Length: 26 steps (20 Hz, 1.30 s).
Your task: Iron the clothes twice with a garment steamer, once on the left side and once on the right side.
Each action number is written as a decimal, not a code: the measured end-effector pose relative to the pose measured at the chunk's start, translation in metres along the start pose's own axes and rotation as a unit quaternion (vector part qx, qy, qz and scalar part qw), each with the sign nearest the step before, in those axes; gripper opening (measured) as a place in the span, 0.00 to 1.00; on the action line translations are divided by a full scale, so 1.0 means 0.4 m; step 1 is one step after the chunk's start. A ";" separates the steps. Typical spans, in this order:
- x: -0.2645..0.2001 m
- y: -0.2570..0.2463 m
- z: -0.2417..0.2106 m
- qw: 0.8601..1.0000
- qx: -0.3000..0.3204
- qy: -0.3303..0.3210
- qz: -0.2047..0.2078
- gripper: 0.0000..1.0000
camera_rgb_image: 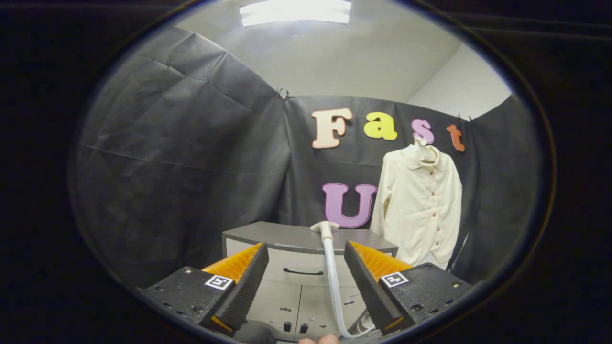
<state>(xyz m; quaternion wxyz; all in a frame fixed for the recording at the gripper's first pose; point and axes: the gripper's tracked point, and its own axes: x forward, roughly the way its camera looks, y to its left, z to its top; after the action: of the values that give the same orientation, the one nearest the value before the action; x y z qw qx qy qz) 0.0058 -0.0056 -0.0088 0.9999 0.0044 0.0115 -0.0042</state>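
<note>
The gripper (306, 267) has its fingers spread wide with nothing between the pads. In the gap just ahead, nearer the right finger, a white hose (331, 282) rises to the steamer head (325, 226) on the cabinet (282, 237), partly blocking a straight path forward. To the far right the shirt (420, 205) hangs against the cloth wall (191, 157), with open air in front. Left of the hose the cabinet top lies bare.

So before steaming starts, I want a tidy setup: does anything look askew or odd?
Nothing stands out. The cream shirt hangs straight on the wall, the steamer head lies on the cabinet, hose trailing down between the open gripper fingers.
</note>
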 end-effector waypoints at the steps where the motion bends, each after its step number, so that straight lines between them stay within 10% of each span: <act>1: 0.005 -0.004 -0.004 1.000 0.000 0.001 -0.002 0.96; 26: 0.369 -0.054 -0.139 0.996 0.029 0.086 -0.010 0.97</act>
<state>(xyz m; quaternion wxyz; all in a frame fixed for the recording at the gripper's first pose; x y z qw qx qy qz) 0.1519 -0.0281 -0.0679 0.9946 0.0338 0.0973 -0.0143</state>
